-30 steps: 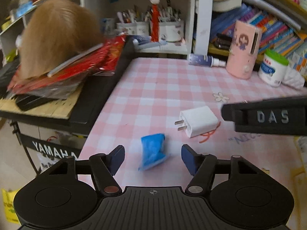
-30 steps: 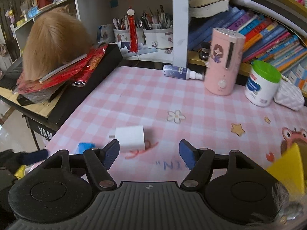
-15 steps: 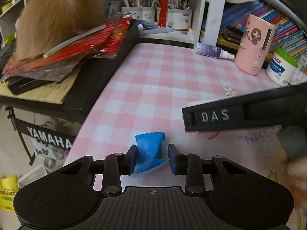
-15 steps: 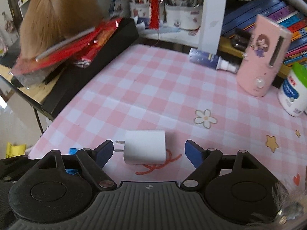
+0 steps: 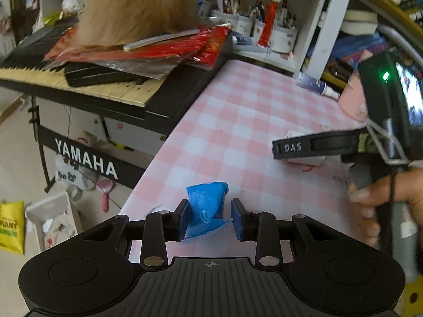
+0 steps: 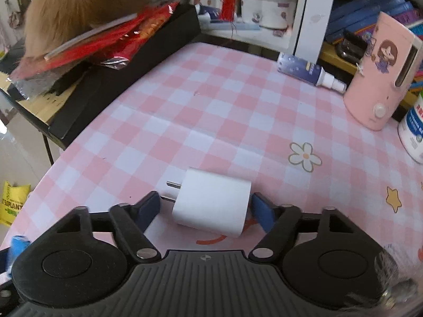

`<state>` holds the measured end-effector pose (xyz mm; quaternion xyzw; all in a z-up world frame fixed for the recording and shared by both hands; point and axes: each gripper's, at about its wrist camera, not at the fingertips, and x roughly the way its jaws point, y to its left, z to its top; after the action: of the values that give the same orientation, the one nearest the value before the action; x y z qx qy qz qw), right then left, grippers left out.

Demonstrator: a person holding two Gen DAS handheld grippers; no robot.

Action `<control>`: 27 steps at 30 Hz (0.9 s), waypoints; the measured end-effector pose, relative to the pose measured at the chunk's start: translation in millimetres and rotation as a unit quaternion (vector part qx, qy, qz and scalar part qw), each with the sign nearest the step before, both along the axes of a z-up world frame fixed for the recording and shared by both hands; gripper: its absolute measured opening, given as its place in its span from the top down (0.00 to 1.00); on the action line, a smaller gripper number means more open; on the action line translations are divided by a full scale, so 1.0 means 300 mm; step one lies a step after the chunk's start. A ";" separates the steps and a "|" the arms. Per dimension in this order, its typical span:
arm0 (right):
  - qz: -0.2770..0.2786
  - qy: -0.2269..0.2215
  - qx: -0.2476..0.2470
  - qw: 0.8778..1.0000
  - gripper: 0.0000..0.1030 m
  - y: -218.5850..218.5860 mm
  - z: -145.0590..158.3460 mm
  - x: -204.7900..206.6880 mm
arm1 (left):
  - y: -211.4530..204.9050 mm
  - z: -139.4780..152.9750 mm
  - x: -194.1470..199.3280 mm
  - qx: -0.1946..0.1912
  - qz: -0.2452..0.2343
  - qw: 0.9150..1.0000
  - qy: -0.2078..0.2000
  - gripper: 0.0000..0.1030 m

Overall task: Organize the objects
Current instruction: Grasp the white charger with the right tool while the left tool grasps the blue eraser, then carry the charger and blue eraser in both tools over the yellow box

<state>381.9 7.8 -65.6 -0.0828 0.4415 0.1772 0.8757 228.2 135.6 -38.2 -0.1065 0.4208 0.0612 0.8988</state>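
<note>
A crumpled blue packet (image 5: 207, 208) sits between the fingers of my left gripper (image 5: 210, 222), which is shut on it and holds it over the near left edge of the pink checked table (image 5: 238, 121). A white plug charger (image 6: 212, 202) lies on the table between the open fingers of my right gripper (image 6: 207, 210); the right pad is at its end, the left pad stands apart by the prongs. The right gripper also shows in the left wrist view (image 5: 330, 146), over the charger (image 5: 304, 158). The blue packet shows at the edge of the right wrist view (image 6: 17, 245).
A Yamaha keyboard (image 5: 87, 87) with red foil packs and a furry toy (image 5: 137, 8) stands left of the table. A pink dispenser (image 6: 380, 71), a spray bottle (image 6: 309, 72) and a white jar (image 6: 413, 132) stand at the back right, before shelves of books and pen pots (image 6: 253, 5).
My left gripper closed on the blue packet and raised it slightly. My right gripper moved forward and down until its open fingers came around the white charger.
</note>
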 end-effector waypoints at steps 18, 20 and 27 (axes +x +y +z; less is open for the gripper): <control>-0.019 -0.007 0.062 0.998 0.37 -0.148 0.222 -0.423 | 0.029 0.131 -0.292 -0.033 -0.039 0.998 -0.044 0.69; -0.022 0.006 0.083 0.996 0.37 -0.179 0.255 -0.495 | 0.039 0.140 -0.334 -0.045 -0.039 0.997 -0.045 0.69; -0.041 -0.021 0.064 0.997 0.37 -0.205 0.278 -0.749 | 0.043 0.129 -0.471 -0.062 -0.057 0.995 -0.044 0.69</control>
<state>157.3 -53.8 17.8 -0.0123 0.4138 0.1675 0.8947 87.0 148.6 0.6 -0.1405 0.3894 -0.0214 0.9100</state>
